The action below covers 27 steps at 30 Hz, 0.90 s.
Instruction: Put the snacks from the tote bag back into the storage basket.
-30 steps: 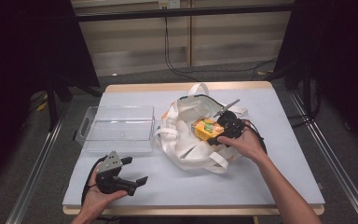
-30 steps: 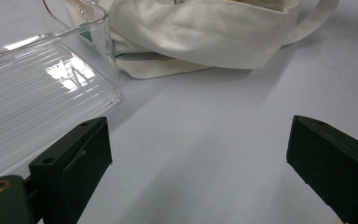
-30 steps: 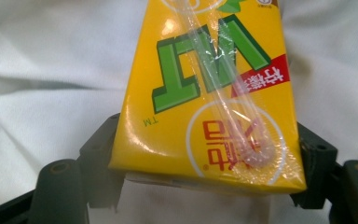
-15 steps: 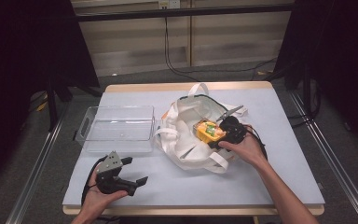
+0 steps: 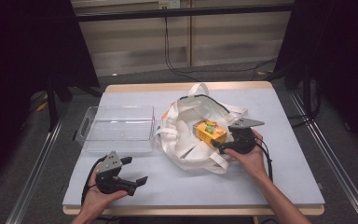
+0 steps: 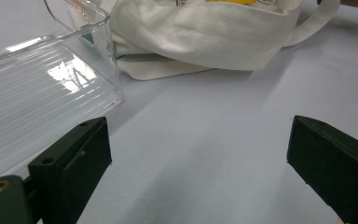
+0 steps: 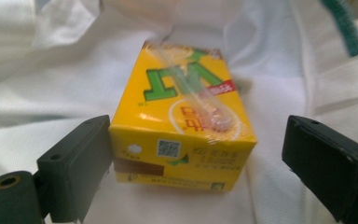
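A rectangular white-topped table with a light wooden edge (image 5: 279, 196) stands on a grey floor (image 5: 37, 154). Beige horizontal wall panels (image 5: 130, 42) run behind it, flanked by black curtains (image 5: 23, 56). Black cables (image 5: 177, 60) hang down the wall.

On my surface (image 5: 279, 182) I see a clear plastic tray (image 5: 116, 128) at the left side, empty, just beside the bag. Black cables (image 5: 177, 56) lie on the floor behind.

The yellow drink carton (image 7: 179, 126) carries large green letters reading "VLT", seen upside down in the right gripper view. Below them sits a round emblem with red characters too blurred to read. Its near end face bears a small QR code and unreadable fine print.
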Each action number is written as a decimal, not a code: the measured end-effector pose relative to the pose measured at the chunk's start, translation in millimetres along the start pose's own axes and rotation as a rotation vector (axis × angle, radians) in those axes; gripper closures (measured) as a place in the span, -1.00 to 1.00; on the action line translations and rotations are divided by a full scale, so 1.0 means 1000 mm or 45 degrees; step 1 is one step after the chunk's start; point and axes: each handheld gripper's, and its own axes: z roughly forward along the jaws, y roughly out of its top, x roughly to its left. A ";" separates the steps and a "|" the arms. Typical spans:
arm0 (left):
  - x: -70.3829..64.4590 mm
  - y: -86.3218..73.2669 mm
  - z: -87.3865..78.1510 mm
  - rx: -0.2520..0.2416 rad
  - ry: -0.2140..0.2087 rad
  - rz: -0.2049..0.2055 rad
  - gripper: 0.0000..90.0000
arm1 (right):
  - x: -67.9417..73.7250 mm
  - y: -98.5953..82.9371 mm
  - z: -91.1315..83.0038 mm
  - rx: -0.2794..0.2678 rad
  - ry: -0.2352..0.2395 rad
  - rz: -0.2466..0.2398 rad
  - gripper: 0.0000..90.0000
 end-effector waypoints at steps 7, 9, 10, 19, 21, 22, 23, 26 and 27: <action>0.000 0.000 0.000 -0.002 -0.003 0.003 -0.87 | 0.008 -0.015 0.001 -0.132 -0.034 0.042 -0.81; 0.000 0.000 -0.001 0.001 0.002 0.013 -0.87 | 0.009 -0.016 0.004 -0.130 -0.038 0.052 -0.77; -0.001 0.000 -0.001 -0.001 0.001 0.012 -0.87 | 0.009 -0.018 0.005 -0.139 -0.027 0.068 -0.69; -0.001 0.000 -0.001 -0.001 -0.001 0.015 -0.87 | 0.011 -0.022 0.011 -0.094 -0.008 0.073 -0.49; -0.001 0.000 -0.001 -0.001 -0.001 0.013 -0.87 | 0.010 -0.021 0.011 -0.089 0.004 0.070 -0.40; -0.001 0.000 -0.001 -0.001 -0.001 0.013 -0.87 | 0.010 -0.019 0.011 -0.091 0.012 0.074 -0.39; -0.001 0.000 -0.001 0.000 0.001 0.013 -0.87 | 0.010 -0.019 0.011 -0.091 0.012 0.074 -0.39; 0.000 0.000 -0.001 0.001 0.003 0.013 -0.87 | 0.008 -0.014 0.008 -0.071 0.023 0.063 -0.39; 0.000 0.000 -0.001 0.001 0.002 0.012 -0.87 | 0.008 -0.011 0.006 -0.064 0.027 0.051 -0.39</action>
